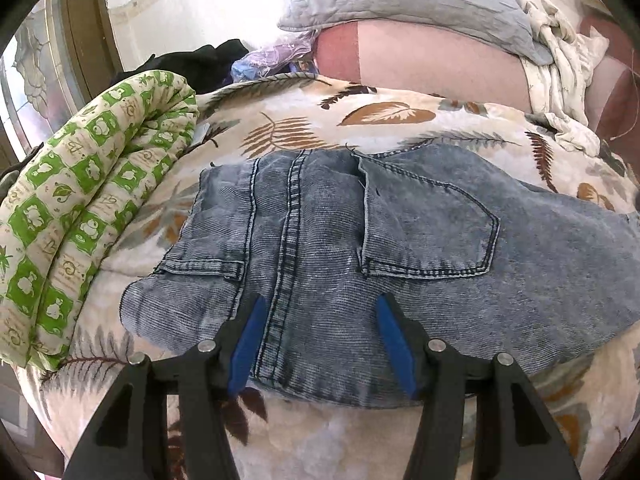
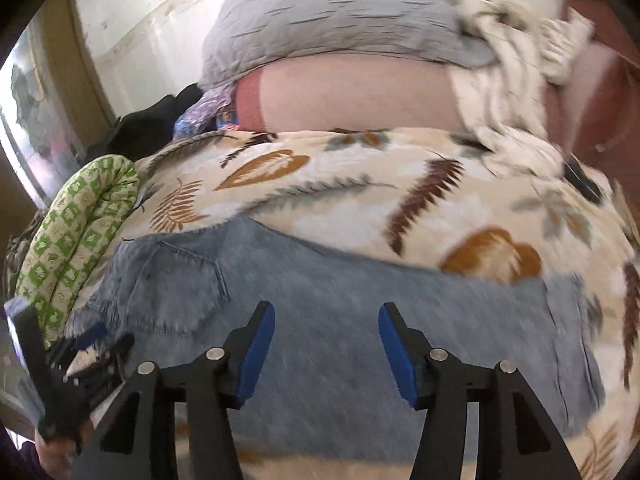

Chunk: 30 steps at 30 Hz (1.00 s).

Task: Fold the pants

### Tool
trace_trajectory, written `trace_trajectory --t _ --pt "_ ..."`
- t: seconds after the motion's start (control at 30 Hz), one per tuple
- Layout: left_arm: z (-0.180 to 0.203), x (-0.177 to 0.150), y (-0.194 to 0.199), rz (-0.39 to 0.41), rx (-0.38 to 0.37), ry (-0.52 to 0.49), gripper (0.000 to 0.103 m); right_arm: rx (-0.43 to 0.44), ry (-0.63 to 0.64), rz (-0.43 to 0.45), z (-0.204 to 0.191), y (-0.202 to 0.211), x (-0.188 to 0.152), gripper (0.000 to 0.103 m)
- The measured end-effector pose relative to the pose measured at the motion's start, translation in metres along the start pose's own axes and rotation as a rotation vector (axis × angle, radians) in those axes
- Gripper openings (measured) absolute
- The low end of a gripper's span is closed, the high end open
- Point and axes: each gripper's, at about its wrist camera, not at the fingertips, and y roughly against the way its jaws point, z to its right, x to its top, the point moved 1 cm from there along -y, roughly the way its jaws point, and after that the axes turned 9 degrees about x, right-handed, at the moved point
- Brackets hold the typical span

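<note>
Pants (image 1: pixel 360 248) on leaf-print blanket (image 1: pixel 304 120)

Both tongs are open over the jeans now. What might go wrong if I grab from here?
1. The jeans lie on a soft leaf-print blanket; the left tongs may pinch blanket along with denim.
2. The right wrist view is motion-blurred, so the right tongs may miss the hem.
3. The green checked quilt sits beside the waistband and could snag.

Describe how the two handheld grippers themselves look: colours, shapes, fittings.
Both match. The left gripper and right gripper each have two black angular plastic fingers with triangular cut-outs, blue pads on the inner faces, and round silver pivot pins. No cables or markings show.
</note>
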Motion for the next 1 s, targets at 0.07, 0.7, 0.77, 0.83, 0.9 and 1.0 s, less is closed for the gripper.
trace_trajectory --t 0.07,0.7,0.77,0.83,0.9,1.0 --pt "0.001 0.000 -0.001 0.003 0.006 -0.005 0.059 -0.013 -0.014 0.009 0.008 0.010 -0.014 0.062" --pt "0.020 -0.008 0.016 0.108 -0.036 -0.084 0.061 0.080 -0.604 0.242 0.165 0.091 -0.119 0.062" --pt "0.027 -0.010 0.023 0.110 -0.059 -0.093 0.061 0.072 -0.658 0.276 0.182 0.101 -0.126 0.062" --pt "0.037 -0.009 0.031 0.112 -0.075 -0.107 0.061 0.088 -0.733 0.316 0.201 0.109 -0.133 0.062" --pt "0.055 -0.006 0.039 0.090 -0.108 -0.148 0.061 0.111 -0.808 0.348 0.217 0.112 -0.138 0.062" --pt "0.087 0.008 0.053 0.078 -0.146 -0.207 0.061 0.140 -0.874 0.344 0.226 0.109 -0.143 0.062"
